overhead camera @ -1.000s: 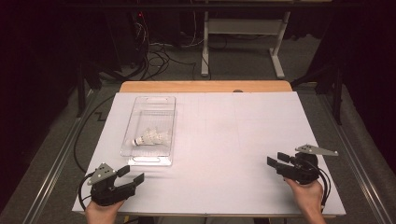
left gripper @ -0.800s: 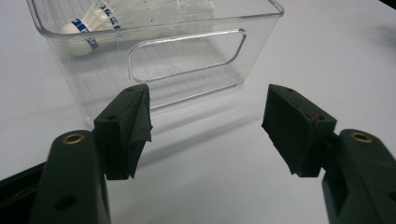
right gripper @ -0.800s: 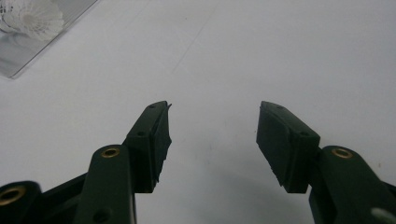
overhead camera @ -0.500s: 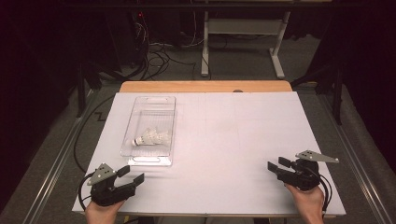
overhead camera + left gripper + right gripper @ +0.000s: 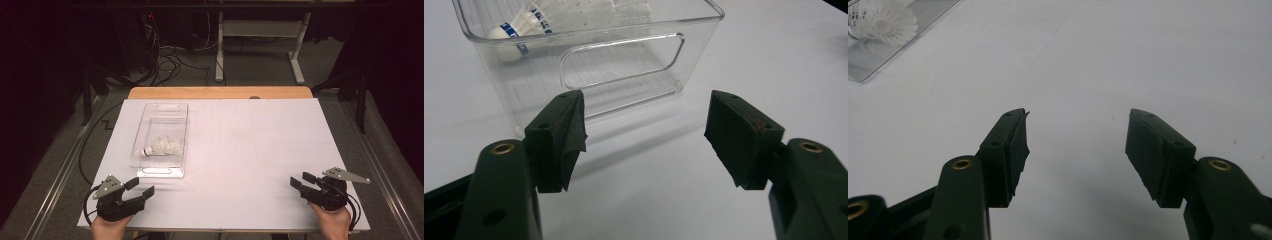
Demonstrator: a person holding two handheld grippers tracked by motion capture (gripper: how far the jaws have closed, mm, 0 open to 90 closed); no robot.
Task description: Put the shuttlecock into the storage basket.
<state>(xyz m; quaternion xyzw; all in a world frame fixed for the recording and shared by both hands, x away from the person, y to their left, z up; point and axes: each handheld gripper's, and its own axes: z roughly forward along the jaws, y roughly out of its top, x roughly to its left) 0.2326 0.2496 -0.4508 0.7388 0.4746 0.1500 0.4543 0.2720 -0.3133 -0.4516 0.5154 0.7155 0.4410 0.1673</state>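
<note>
Shuttlecock (image 5: 161, 147) lies inside the clear bin (image 5: 141, 131) on the white desk (image 5: 250, 160), so that step looks done. Left tool (image 5: 145, 188) and right tool (image 5: 299, 180), its jaws just widened, gape empty near the desk's front edge.

A shuttlecock (image 5: 162, 147) lies in the bin (image 5: 176, 111) on the tabletop's (image 5: 250, 150) left half, just beyond the left claw (image 5: 139, 189); the right claw (image 5: 301, 180) sits well apart.

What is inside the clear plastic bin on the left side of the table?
A single white shuttlecock lies on its side in the clear bin, its cork end with a blue band toward the bin's left wall. The rest of the bin looks bare. The transparent walls hide nothing.
</note>
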